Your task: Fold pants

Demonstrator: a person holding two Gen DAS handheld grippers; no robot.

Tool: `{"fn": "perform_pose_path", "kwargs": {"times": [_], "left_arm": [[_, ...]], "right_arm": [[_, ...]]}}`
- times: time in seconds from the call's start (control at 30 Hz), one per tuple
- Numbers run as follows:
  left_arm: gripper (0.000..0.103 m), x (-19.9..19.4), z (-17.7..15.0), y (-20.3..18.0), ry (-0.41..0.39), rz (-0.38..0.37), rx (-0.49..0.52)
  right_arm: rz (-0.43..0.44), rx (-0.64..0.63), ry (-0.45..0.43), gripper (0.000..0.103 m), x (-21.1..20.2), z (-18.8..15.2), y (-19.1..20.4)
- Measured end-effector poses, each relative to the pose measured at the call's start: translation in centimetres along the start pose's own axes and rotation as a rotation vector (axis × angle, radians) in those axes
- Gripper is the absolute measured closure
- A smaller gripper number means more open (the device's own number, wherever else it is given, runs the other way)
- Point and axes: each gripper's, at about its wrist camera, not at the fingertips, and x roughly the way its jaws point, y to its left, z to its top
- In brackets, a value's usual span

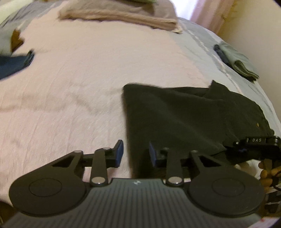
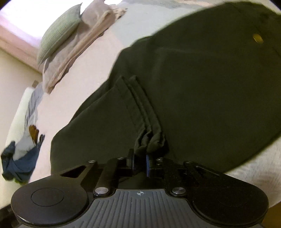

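Note:
Dark green pants (image 1: 184,112) lie folded on a pink bedsheet (image 1: 79,79), right of centre in the left wrist view. My left gripper (image 1: 135,152) stands open just above the pants' near left edge, with nothing between its blue pads. In the right wrist view the pants (image 2: 202,79) fill most of the frame, a brass button (image 2: 257,39) showing at the upper right. My right gripper (image 2: 140,162) is shut on a bunched fold of the pants' hem. That gripper's body (image 1: 256,142) also shows at the right edge of the left wrist view, with a hand (image 1: 267,171) below it.
A beige folded blanket (image 1: 123,12) lies at the far end of the bed, with a green pillow (image 2: 58,35) on it. Folded grey-green clothes (image 1: 237,59) sit at the right edge. Blue clothing (image 1: 14,63) lies at the left. A cream wall (image 1: 254,26) borders the bed.

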Motion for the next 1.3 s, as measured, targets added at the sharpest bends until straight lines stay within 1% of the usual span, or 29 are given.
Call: {"fn": "perform_pose_path", "kwargs": {"times": [0.03, 0.1, 0.13, 0.17, 0.2, 0.23, 0.27, 0.3, 0.33, 0.37, 0.43, 0.47, 0.5, 0.57, 0.63, 0.67, 0.7, 0.73, 0.8, 0.87, 0.93, 1.0, 1.03, 1.07, 1.1, 1.13, 1.2, 1.23, 1.3], "left_arm": [[0.081, 0.1, 0.3, -0.5, -0.014, -0.004, 0.025], [0.084, 0.7, 0.9, -1.3, -0.029, -0.017, 0.067], [0.085, 1.3, 1.0, -1.6, -0.029, -0.02, 0.092], [0.088, 2.0, 0.9, -2.0, -0.026, -0.018, 0.124], [0.089, 2.9, 0.5, -2.2, -0.024, -0.006, 0.157], [0.09, 3.7, 0.1, -2.4, -0.018, 0.009, 0.18], [0.09, 4.5, -0.4, -2.4, -0.009, 0.023, 0.19], [0.09, 5.0, -0.8, -2.5, -0.001, 0.039, 0.191], [0.09, 5.1, -0.9, -2.6, 0.0, 0.044, 0.188], [0.09, 4.9, -0.8, -2.7, 0.003, 0.049, 0.184], [0.09, 4.1, 0.3, -2.9, 0.009, 0.055, 0.17], [0.09, 3.6, 1.0, -3.0, -0.003, 0.051, 0.169], [0.09, 3.3, 1.8, -3.1, -0.022, 0.05, 0.177], [0.09, 3.6, 3.3, -3.2, -0.057, 0.058, 0.205], [0.09, 5.2, 4.7, -3.2, -0.097, 0.078, 0.23], [0.09, 6.3, 5.1, -3.3, -0.112, 0.094, 0.239], [0.091, 7.8, 5.3, -3.3, -0.118, 0.129, 0.247], [0.091, 8.9, 5.3, -3.4, -0.124, 0.142, 0.261], [0.091, 10.8, 4.6, -3.7, -0.159, 0.155, 0.307], [0.091, 11.8, 4.0, -4.0, -0.183, 0.17, 0.343], [0.091, 12.2, 4.3, -3.7, -0.194, 0.157, 0.328], [0.091, 11.9, 5.0, -3.1, -0.193, 0.134, 0.286], [0.091, 11.5, 5.2, -3.0, -0.195, 0.127, 0.272], [0.091, 10.8, 5.1, -3.0, -0.199, 0.132, 0.272], [0.091, 10.1, 4.8, -3.2, -0.196, 0.143, 0.276], [0.091, 9.1, 4.2, -3.6, -0.18, 0.145, 0.275], [0.09, 6.9, 2.8, -4.1, -0.163, 0.123, 0.256], [0.09, 5.9, 1.9, -4.3, -0.152, 0.119, 0.246], [0.088, 5.0, -0.1, -4.6, -0.129, 0.133, 0.247]], "right_arm": [[-0.029, -0.03, -0.006, 0.087, -0.6, 0.0, 0.2], [-0.098, -0.097, -0.068, 0.074, -2.4, -0.2, 0.9], [-0.113, -0.138, -0.1, 0.073, -3.3, -0.6, 1.4], [-0.141, -0.204, -0.152, 0.073, -4.1, -0.9, 2.2], [-0.174, -0.296, -0.208, 0.073, -4.4, -1.4, 3.2], [-0.179, -0.375, -0.233, 0.073, -3.9, -2.1, 4.0], [-0.187, -0.446, -0.215, 0.073, -2.7, -2.5, 4.4], [-0.212, -0.48, -0.125, 0.073, -0.9, -2.9, 4.2], [-0.227, -0.492, -0.054, 0.072, 0.3, -3.1, 3.7], [-0.207, -0.485, -0.056, 0.072, 0.0, -2.9, 3.3], [-0.191, -0.414, -0.031, 0.073, -1.5, -1.5, 3.1], [-0.184, -0.395, -0.047, 0.073, -2.5, -0.5, 3.4], [-0.164, -0.407, -0.091, 0.073, -3.6, 0.8, 4.0], [-0.106, -0.49, -0.17, 0.073, -4.3, 2.6, 5.7], [-0.035, -0.578, -0.209, 0.074, -2.7, 3.6, 6.8], [-0.016, -0.631, -0.221, 0.086, -1.0, 3.9, 7.2], [-0.026, -0.655, -0.239, 0.1, 0.6, 3.9, 7.3], [-0.041, -0.663, -0.245, 0.1, 2.4, 3.9, 6.9], [-0.075, -0.678, -0.15, 0.101, 6.0, 3.3, 5.5], [-0.056, -0.675, -0.199, 0.103, 6.5, 2.6, 4.6], [-0.035, -0.657, -0.21, 0.103, 5.5, 2.5, 4.0], [-0.007, -0.586, -0.218, 0.103, 3.8, 2.8, 3.4], [-0.011, -0.57, -0.242, 0.103, 2.5, 2.6, 3.3], [-0.022, -0.58, -0.277, 0.103, 0.9, 2.1, 3.4], [-0.026, -0.593, -0.292, 0.103, -0.1, 1.7, 3.4], [-0.025, -0.591, -0.28, 0.103, -1.2, 1.1, 3.3], [-0.019, -0.565, -0.235, 0.103, -3.3, -0.4, 3.4], [-0.03, -0.568, -0.231, 0.103, -4.1, -1.3, 3.3], [-0.092, -0.581, -0.218, 0.103, -4.2, -3.1, 3.1]]}}
